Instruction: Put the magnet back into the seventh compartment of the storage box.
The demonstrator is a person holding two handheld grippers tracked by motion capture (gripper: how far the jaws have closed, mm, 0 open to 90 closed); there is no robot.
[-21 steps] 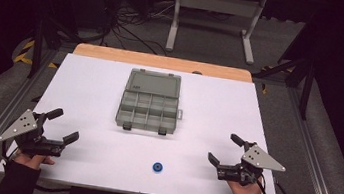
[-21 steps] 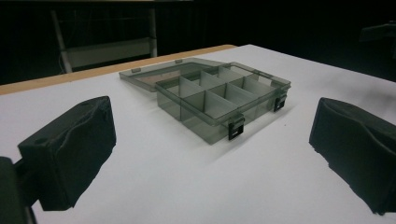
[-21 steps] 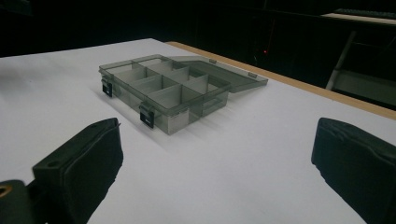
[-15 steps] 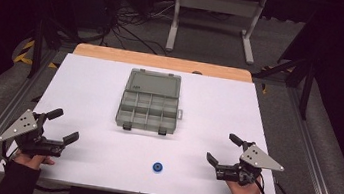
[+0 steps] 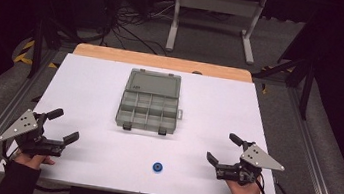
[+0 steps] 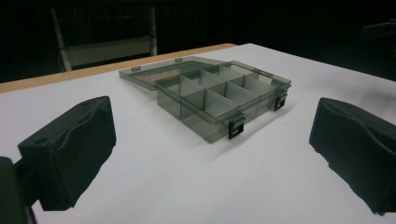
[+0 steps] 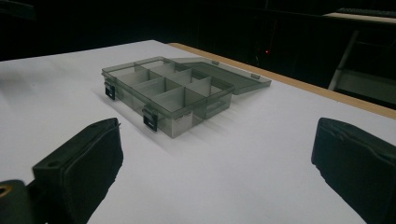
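As I look down from the high view, the small blue ring (image 5: 157, 167) lies flat on the white table (image 5: 258, 118), close to my edge and about midway between my two tools. Nothing touches it. Behind it, toward the middle of the table, I see the grey compartment box (image 5: 148, 110) with its lid folded open and lying flat on the far side; two black latches hang on its near wall. The compartments look empty in both gripper views.

My left gripper (image 5: 61, 125) rests low at the left near corner, jaws spread wide with nothing between them. My right gripper (image 5: 220, 149) is at the right near corner, well apart from the ring, and its jaws are also released and hold nothing.

The white sheet covers most of the table, and a strip of bare wood (image 5: 164, 62) shows along the far edge. Beyond it the room is dark, with a grey carpet floor, black cables (image 5: 119, 19), and a white metal stand (image 5: 216, 12).
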